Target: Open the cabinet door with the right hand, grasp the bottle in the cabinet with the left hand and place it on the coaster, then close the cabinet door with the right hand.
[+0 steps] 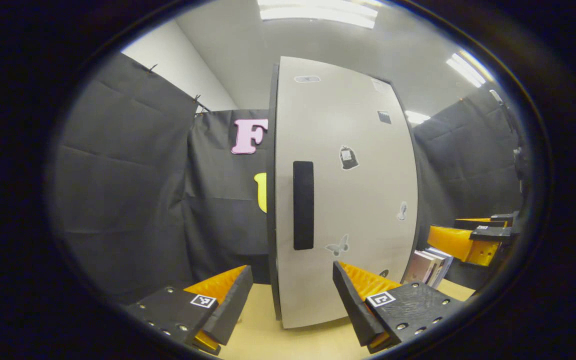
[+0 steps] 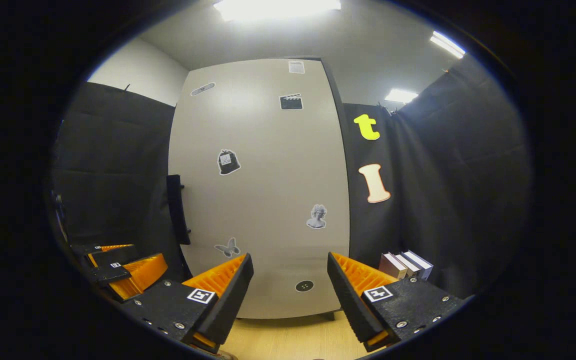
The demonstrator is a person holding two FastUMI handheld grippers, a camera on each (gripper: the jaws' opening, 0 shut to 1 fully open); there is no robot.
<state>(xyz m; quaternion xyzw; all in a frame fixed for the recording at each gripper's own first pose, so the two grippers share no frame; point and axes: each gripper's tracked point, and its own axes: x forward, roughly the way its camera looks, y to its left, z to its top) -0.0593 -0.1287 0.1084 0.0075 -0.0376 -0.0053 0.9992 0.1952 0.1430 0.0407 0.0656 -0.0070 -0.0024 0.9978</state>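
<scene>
the cabinet door (image 1: 348, 190) is closed and stands upright on the pale wooden table (image 1: 268, 335), so whatever is inside the cabinet is hidden behind it. in the left gripper view the dark vertical handle (image 1: 303, 205) sits near the door's left edge, straight ahead of the left hand-held gripper (image 1: 288, 295), whose fingers are spread apart with nothing between them. small stickers dot the door, a butterfly (image 1: 337, 246) low down among them. to the right of the cabinet a few books (image 1: 428, 266) stand on the table against the black cloth wall, and past them the right hand-held gripper (image 1: 483, 235) shows at the edge.

in the right gripper view the right hand-held gripper (image 2: 290, 290) faces the door's (image 2: 263, 190) plain front, fingers apart and empty, short of touching it. the handle (image 2: 178, 209) is off to its left, seen edge-on. the left hand-held gripper (image 2: 118, 272) sits low at the left, near the handle side. the books (image 2: 405, 265) stand at the right of the cabinet.
</scene>
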